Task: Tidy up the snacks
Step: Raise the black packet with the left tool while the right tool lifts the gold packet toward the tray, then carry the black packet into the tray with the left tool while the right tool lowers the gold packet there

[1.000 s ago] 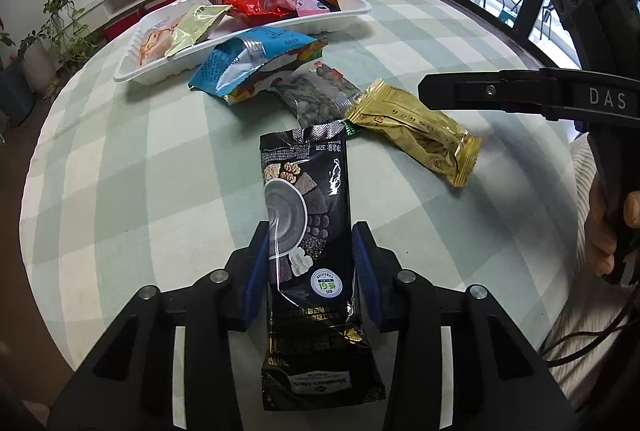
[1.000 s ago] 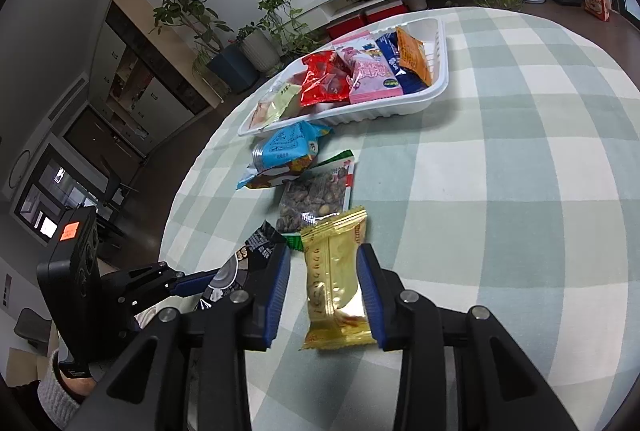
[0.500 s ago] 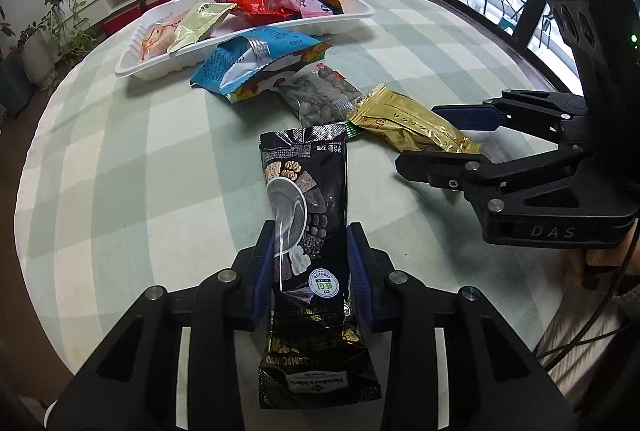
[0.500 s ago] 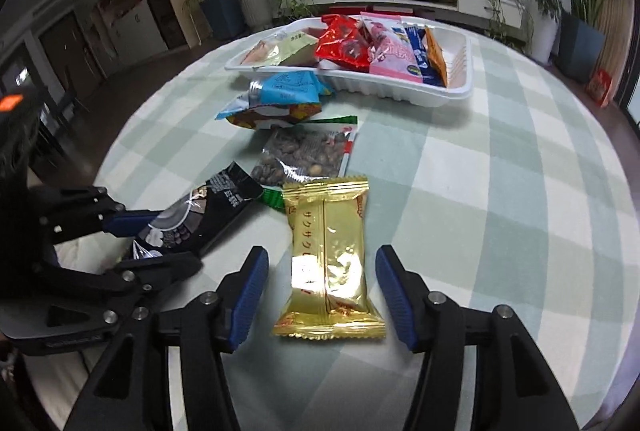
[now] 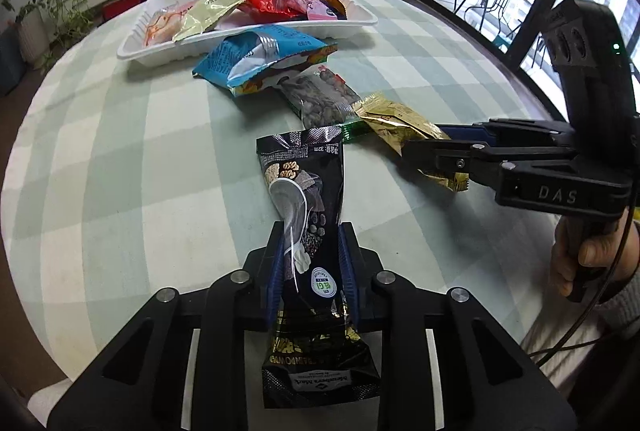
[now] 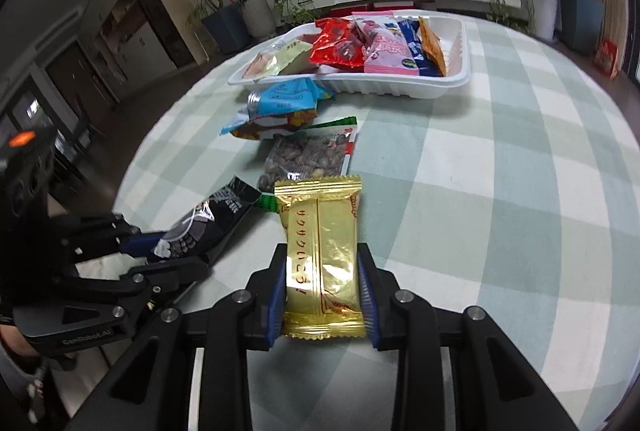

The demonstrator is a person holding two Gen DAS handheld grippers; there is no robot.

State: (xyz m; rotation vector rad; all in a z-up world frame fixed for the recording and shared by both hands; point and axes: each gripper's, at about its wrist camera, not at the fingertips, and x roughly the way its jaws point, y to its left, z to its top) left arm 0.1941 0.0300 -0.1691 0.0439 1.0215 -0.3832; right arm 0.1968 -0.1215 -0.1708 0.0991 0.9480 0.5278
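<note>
My left gripper (image 5: 310, 263) is shut on a long black snack packet (image 5: 306, 199) that lies lengthwise on the checked tablecloth. My right gripper (image 6: 322, 279) is shut on a gold foil packet (image 6: 320, 251); from the left wrist view that packet (image 5: 394, 121) shows between the right gripper's fingers (image 5: 440, 151). The left gripper and black packet (image 6: 208, 223) show at lower left of the right wrist view. A white tray (image 5: 352, 25) holding several snack packets stands at the far side, also in the right wrist view (image 6: 456, 83).
A blue packet (image 5: 256, 55) and a clear bag of nuts (image 5: 324, 99) lie between the tray and the grippers, also in the right wrist view (image 6: 284, 99), (image 6: 308, 159). The round table's edge (image 5: 532, 91) curves on the right. Potted plants and a TV shelf stand beyond.
Both grippers have closed on their packets. The right gripper turned from sideways to straddle the gold packet and closed on it. The left gripper narrowed onto the black packet.
</note>
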